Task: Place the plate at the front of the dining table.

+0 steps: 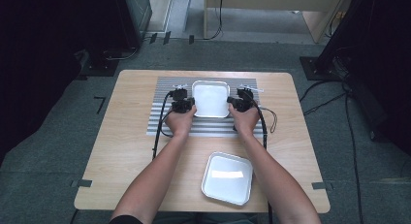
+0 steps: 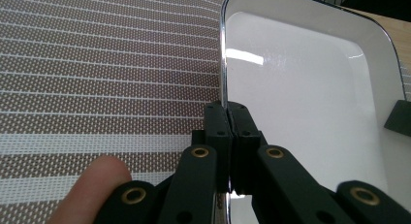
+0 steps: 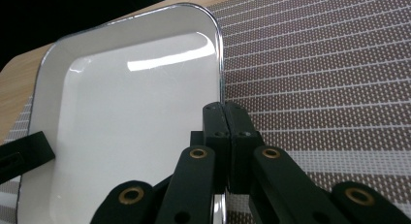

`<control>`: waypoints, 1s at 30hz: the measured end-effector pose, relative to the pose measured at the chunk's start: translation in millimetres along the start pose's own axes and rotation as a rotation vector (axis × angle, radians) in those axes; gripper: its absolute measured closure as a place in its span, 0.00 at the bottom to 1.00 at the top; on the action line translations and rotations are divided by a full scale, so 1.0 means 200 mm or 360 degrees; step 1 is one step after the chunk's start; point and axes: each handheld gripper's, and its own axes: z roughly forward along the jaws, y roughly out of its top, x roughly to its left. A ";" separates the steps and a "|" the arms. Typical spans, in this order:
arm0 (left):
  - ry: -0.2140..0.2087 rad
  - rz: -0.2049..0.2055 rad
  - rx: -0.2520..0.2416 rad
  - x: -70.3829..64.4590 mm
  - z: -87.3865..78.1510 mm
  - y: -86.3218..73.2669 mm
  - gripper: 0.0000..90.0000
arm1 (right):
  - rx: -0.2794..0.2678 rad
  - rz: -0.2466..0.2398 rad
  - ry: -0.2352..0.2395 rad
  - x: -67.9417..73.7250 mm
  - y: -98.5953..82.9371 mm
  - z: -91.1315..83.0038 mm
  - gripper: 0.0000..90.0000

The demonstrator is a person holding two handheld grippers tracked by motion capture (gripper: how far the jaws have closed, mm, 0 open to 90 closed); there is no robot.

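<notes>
Gripping the white tray [image 1: 211, 99] by both side rims
Glossy, square, round-cornered, dark-edged; my left gripper [image 1: 184, 106] and right gripper [image 1: 237, 104] clamp it on the striped mat [image 1: 160, 118]

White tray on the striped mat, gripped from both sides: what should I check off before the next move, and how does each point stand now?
1. Left gripper shut on the rim of the white tray: ok, its jaws pinch the left rim.
2. Right gripper shut on the opposite rim: ok.
3. Grips level with each other: ok, both sit at mid-edge in the high view.
4. Tray empty, nothing to spill: ok.
5. Tray lifted off the striped mat: cannot tell.
6. Second tray out of the way: ok, it lies near the table's front edge, apart from both hands.
</notes>
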 end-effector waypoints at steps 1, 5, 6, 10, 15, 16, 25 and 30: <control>-0.0002 -0.0010 0.0004 0.00 0.01 0.00 1.00 | 0.0001 0.0001 -0.0009 0.00 0.00 0.00 1.00; 0.0003 -0.0029 0.0018 0.02 0.03 0.02 1.00 | -0.0019 -0.0009 -0.0031 0.01 0.01 0.04 1.00; 0.0002 -0.0039 0.0023 0.02 0.04 0.02 1.00 | -0.0023 -0.0003 -0.0034 0.01 0.01 0.05 1.00; 0.0005 -0.0077 0.0048 0.04 0.07 0.02 0.99 | -0.0031 -0.0005 -0.0049 0.02 0.01 0.07 1.00; 0.0017 -0.0077 0.0073 0.04 0.09 0.03 0.99 | -0.0038 -0.0014 -0.0073 0.02 0.00 0.10 0.99; 0.0022 -0.0070 0.0081 0.05 0.09 0.03 0.98 | -0.0035 -0.0013 -0.0068 0.02 0.00 0.10 0.99; 0.0029 -0.0015 0.0074 0.06 0.10 0.03 0.70 | 0.0047 0.0003 0.0019 -0.04 0.01 0.11 0.86; -0.0039 -0.0042 0.0048 0.09 0.03 0.05 0.57 | -0.0011 0.0022 0.0106 -0.10 0.02 0.04 0.81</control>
